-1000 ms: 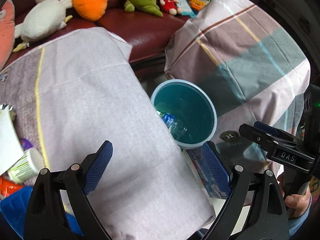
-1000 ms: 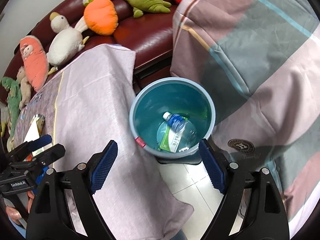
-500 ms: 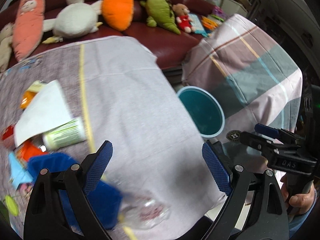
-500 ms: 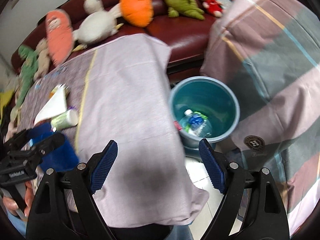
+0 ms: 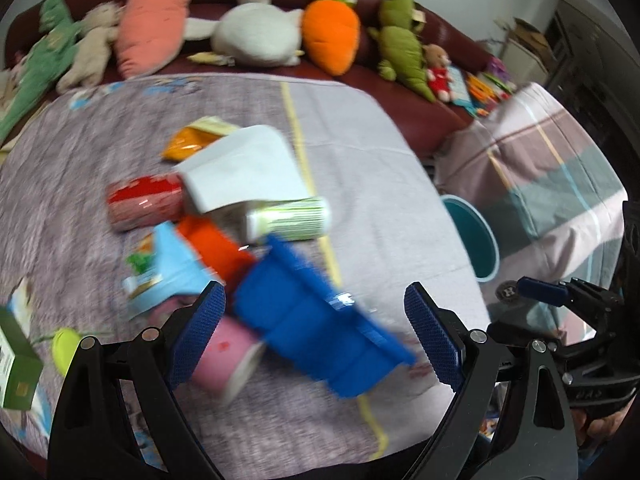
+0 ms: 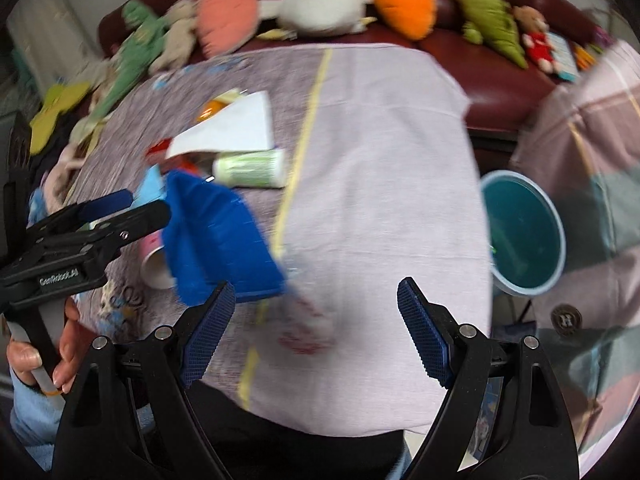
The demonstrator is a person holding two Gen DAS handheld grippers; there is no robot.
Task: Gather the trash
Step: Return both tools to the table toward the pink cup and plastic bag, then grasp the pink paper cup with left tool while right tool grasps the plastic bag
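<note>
While both jaws stand wide and empty, the left hand-held gripper (image 5: 314,338) and right hand-held gripper (image 6: 312,328) hang over the cloth-covered counter (image 6: 380,160); blurred trash (image 5: 256,216) is heaped left of the teal bin (image 6: 524,236).

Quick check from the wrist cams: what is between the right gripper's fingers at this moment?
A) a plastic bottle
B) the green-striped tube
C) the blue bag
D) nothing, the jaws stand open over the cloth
D: in the right wrist view the right gripper has its jaws wide apart with only the tablecloth showing between them; the blue bag lies off to the side, the green-striped tube farther up.
</note>
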